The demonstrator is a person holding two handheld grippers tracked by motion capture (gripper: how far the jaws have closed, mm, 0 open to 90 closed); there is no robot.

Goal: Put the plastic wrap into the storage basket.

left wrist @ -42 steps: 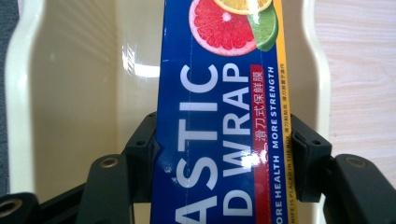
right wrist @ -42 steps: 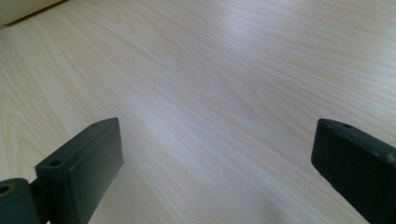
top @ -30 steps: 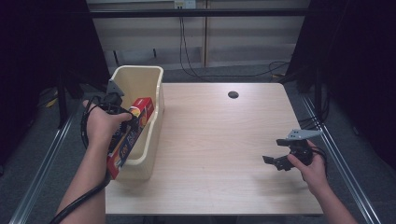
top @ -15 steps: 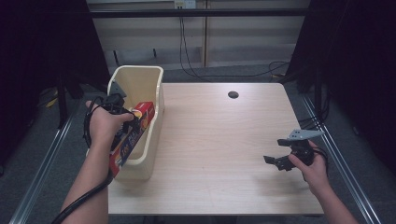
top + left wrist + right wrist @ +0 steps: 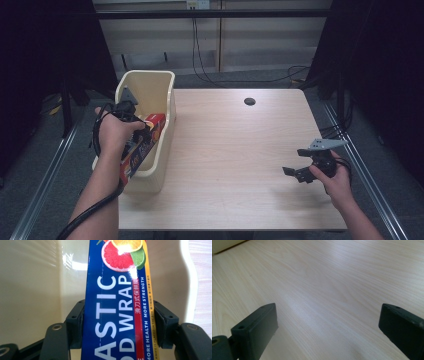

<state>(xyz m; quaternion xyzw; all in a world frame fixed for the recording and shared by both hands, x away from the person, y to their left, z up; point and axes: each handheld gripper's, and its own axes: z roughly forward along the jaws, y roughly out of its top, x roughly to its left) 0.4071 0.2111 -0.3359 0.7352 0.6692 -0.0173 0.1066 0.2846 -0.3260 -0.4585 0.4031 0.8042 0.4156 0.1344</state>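
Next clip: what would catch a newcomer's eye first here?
The bright blue and red plastic wrap box, clamped by the left gripper inside the cream bin at the table's left edge. Across the bare wooden table, the right gripper hangs open and empty near the right edge.

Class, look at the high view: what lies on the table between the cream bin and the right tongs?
Nothing: in the high view the wooden table is bare between the cream bin and the right tongs.

Light wooden table [image 5: 240, 150], grey floor [image 5: 45, 165], dark curtains [image 5: 385, 60] either side.
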